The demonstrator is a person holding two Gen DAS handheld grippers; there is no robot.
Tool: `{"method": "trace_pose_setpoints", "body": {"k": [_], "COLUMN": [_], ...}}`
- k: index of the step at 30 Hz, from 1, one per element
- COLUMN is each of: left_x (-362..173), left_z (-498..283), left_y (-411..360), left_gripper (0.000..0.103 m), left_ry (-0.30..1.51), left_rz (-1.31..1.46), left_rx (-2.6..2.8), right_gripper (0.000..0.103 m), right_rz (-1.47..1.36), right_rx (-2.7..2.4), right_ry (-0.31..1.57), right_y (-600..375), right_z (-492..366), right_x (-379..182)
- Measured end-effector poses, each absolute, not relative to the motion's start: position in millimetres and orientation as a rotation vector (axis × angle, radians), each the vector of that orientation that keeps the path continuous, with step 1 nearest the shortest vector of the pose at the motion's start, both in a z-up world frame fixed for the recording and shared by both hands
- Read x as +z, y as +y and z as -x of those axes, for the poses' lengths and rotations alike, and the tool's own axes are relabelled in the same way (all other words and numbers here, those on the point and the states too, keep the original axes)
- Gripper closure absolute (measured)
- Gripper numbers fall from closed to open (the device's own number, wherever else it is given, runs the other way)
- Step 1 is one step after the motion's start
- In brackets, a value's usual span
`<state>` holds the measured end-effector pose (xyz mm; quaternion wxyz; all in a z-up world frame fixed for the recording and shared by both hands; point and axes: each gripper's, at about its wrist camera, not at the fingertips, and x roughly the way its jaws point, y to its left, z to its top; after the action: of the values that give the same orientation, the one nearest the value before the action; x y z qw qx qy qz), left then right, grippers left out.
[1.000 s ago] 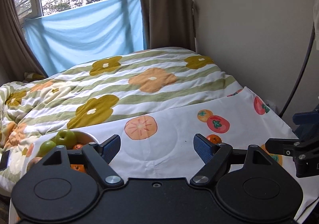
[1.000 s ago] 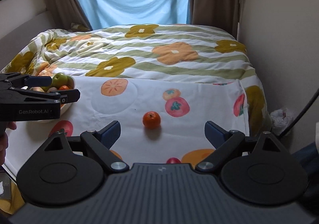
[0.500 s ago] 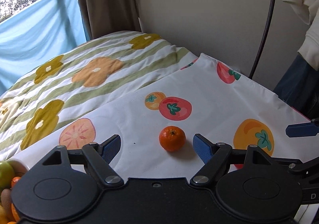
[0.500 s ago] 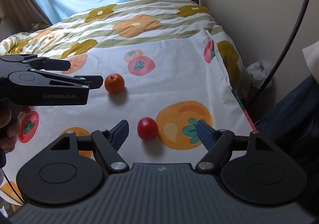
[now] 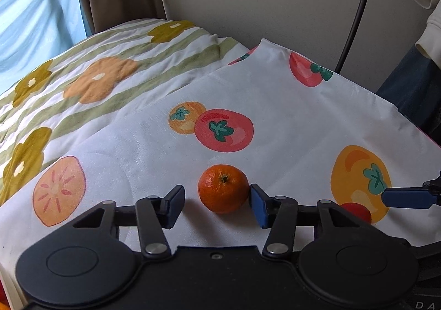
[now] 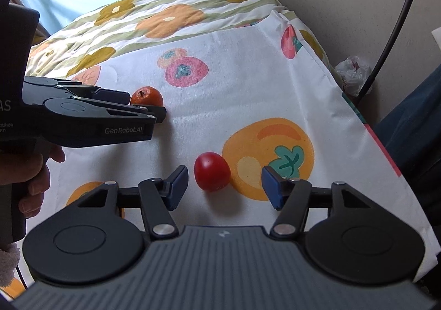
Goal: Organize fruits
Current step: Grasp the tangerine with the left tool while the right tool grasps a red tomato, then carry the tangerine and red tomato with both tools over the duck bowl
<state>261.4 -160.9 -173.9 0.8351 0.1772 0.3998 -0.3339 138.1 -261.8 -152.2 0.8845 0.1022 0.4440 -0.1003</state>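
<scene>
Orange mandarin (image 5: 223, 188) now betw. narrowed left fingers (image 5: 257, 205).

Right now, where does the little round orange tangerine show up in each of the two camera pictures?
Left wrist view: the round orange tangerine sits low centre, between the left hand-held gripper fingers.
Right wrist view: centre left, half hidden behind that gripper's fingers.
Shared landmark: the printed red tomato with green leaf on the white cloth, just beyond the tangerine.

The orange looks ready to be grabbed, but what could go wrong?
The orange sits off-centre in the open left claw: one pad touches it, the other stands apart, so closing might roll it away. The tomato is likewise nearer one pad of the open right claw. The cloth may wrinkle underneath.
</scene>
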Motion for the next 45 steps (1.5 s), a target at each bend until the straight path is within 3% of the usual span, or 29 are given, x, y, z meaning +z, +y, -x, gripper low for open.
{"method": "trace_pose_setpoints", "body": {"k": [3,8,13,19,21,45], "left_x": [-174.6,-174.6,-174.4,-173.6,-173.3,-95.4], "left_z": [-259.3,-257.4,-252.0,-246.2,-244.1,-161.8], "left_y": [-163.3,-161.8,-158.7,-152.3,-150.3,-122.7], "left_gripper": [0.059,0.06,0.06,0.061,0.061,0.061], "left_ry": [0.84,0.841,0.839,0.853,0.856,0.751], "left_rz": [-0.382,-0.381,-0.393,-0.381,-0.378,-0.244], "left_rx": [-0.724,-0.726,-0.716,-0.699,-0.691,-0.421], "right_gripper": [0.031,0.035,0.048,0.052,0.058,0.058], "right_rz": [-0.211,-0.205,-0.197,-0.176,-0.173,-0.057], "right_rx": [-0.214,-0.218,-0.196,-0.185,-0.167,0.036], "right_ry": [0.934,0.941,0.954,0.954,0.952,0.805], "right_y": [-260.1,-259.3,-256.8,-253.8,-253.5,-249.8], "right_z": [-140.2,-143.7,-146.4,-150.0,-151.4,-120.0], "right_x": [-154.2,-156.7,-158.8,-159.8,-159.8,-92.7]}}
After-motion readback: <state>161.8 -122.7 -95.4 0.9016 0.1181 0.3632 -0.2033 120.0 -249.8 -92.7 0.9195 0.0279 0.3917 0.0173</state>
